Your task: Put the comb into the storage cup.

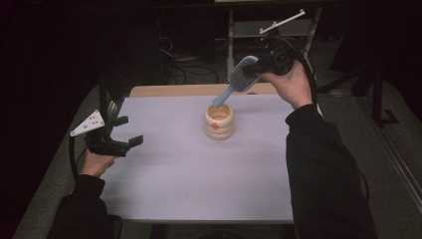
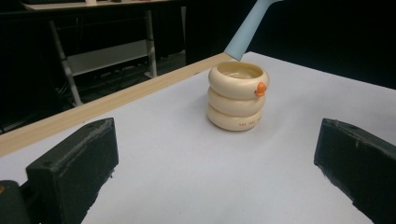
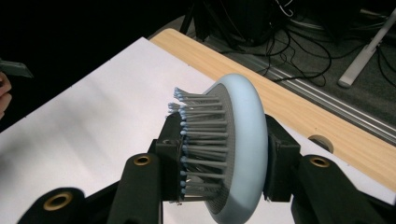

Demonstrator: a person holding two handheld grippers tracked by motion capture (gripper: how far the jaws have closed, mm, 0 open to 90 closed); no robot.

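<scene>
A light blue hairbrush hangs tilted above the far middle of the table, with my right gripper shut on its head. In the right gripper view the bristled head sits clamped between the two black jaws. The brush handle slants down, its tip just over the rim of a cream cup made of stacked rings with a small orange knob. My left gripper hovers at the left side of the table, open and empty, facing the cup.
A white mat covers the table, and a strip of wooden tabletop shows along the far edge. Beyond it stand a metal frame and cables on a dark floor.
</scene>
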